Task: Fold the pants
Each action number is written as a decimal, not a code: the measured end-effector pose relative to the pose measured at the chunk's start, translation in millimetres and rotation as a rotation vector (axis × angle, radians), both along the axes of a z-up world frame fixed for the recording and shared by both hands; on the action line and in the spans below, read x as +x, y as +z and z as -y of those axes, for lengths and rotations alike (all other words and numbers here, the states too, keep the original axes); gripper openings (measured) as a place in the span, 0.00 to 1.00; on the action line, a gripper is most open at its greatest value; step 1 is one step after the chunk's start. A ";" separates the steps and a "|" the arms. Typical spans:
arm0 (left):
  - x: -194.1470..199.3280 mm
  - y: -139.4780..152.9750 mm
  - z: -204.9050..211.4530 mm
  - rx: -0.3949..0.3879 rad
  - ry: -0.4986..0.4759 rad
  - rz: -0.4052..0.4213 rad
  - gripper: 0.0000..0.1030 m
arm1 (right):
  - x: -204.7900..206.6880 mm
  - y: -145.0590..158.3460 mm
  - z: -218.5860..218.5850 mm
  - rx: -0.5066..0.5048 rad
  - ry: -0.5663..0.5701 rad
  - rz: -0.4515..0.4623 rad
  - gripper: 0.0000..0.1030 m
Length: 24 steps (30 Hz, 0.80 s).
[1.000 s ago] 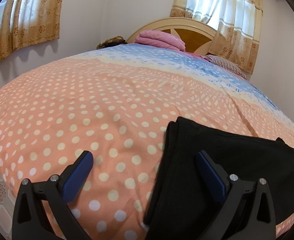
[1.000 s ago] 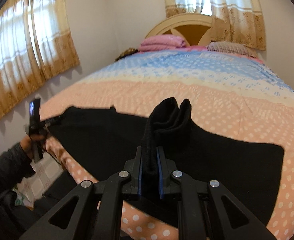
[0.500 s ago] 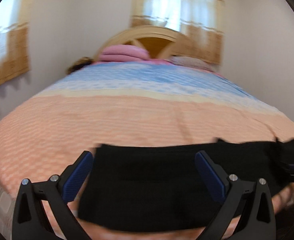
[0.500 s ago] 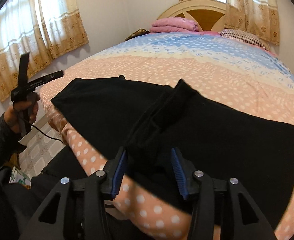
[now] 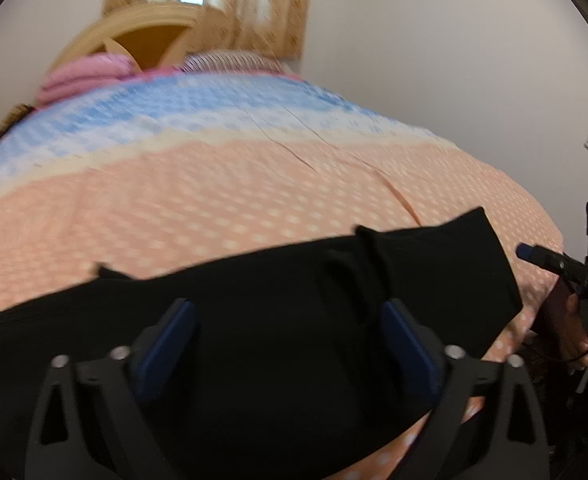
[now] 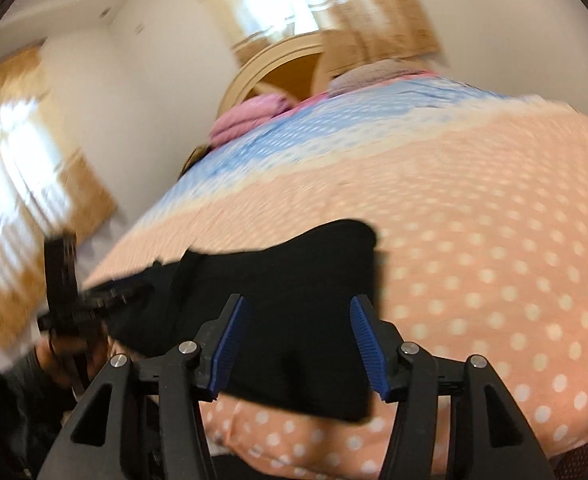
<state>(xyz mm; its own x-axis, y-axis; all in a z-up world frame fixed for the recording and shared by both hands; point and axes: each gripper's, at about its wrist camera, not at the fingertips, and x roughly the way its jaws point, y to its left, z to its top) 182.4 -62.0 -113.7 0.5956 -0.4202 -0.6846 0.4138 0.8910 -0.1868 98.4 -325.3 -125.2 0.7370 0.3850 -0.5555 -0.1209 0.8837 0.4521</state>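
Across the polka-dot bedspread [image 5: 254, 200] black pants [image 5: 294, 320] stretch left-right along the near edge, under left gripper [image 5: 290, 344], closing empty, and right gripper [image 6: 297, 344], opening empty.

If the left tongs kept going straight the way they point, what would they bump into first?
Most likely the black pants lying on the spotted bedspread. The left tongs point down at the cloth, closing with nothing gripped. The picture is blurred, so how near they are is hard to judge.
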 end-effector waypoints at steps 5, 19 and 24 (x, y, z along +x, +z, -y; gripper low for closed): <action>5.9 -8.6 26.8 -0.052 -0.063 -0.073 0.71 | -6.8 -7.7 7.8 0.018 -0.058 -0.009 0.55; -18.6 12.3 26.4 -0.089 -0.136 -0.025 0.14 | -19.6 6.1 -11.9 -0.051 -0.043 0.092 0.56; -16.9 -4.4 21.5 -0.053 -0.097 -0.081 0.14 | -21.1 1.8 -35.9 -0.092 0.081 0.088 0.61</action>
